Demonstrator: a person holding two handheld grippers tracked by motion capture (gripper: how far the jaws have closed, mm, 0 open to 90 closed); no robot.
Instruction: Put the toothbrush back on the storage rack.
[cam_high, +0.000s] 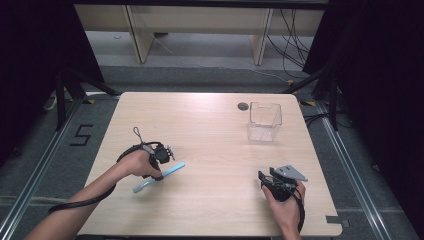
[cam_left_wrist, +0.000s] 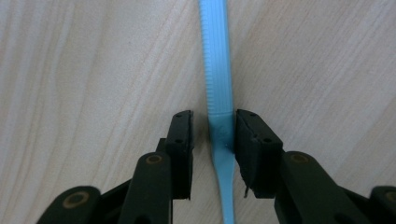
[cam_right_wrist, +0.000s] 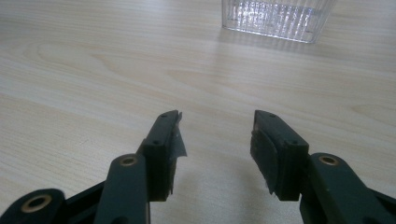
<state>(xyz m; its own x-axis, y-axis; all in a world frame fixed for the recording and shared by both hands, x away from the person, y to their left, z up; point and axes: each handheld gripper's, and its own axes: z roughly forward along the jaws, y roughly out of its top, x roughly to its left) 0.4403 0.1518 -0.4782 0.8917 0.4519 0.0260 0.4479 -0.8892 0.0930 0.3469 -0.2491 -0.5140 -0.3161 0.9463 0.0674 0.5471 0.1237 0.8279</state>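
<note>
Lying flat on the desk (cam_high: 210, 200), the blue toothbrush (cam_high: 158, 177) sits in the left half, closer to the near edge than to the far one, slanted so that one end points toward the near left corner and the other toward the middle of the desk. Over its middle hangs the left gripper (cam_high: 165, 156), held in the person's left hand (cam_high: 137, 164), whose forearm comes in from the near left corner. In the left gripper view the left gripper (cam_left_wrist: 214, 135) points down at the wood with the toothbrush (cam_left_wrist: 217, 84) running straight between its jaws: the ribbed part of the handle stretches away above them and the thinner neck passes down between the pads. One pad lies against the blue plastic; the other stands a narrow gap away from it, so the jaws are partly spread around the handle and not pinching it on both sides.

The right gripper (cam_high: 270, 180) rests near the near right corner in the person's right hand (cam_high: 286, 202), well apart from the toothbrush. Seen in the right gripper view, the right gripper (cam_right_wrist: 215, 140) has its jaws spread wide with bare wood between them. A clear plastic box (cam_high: 265, 121) stands upright near the far right corner, its ribbed lower wall (cam_right_wrist: 275, 16) showing ahead of those jaws. Just beside the box, toward the far edge, lies a small dark disc (cam_high: 243, 106)
</note>
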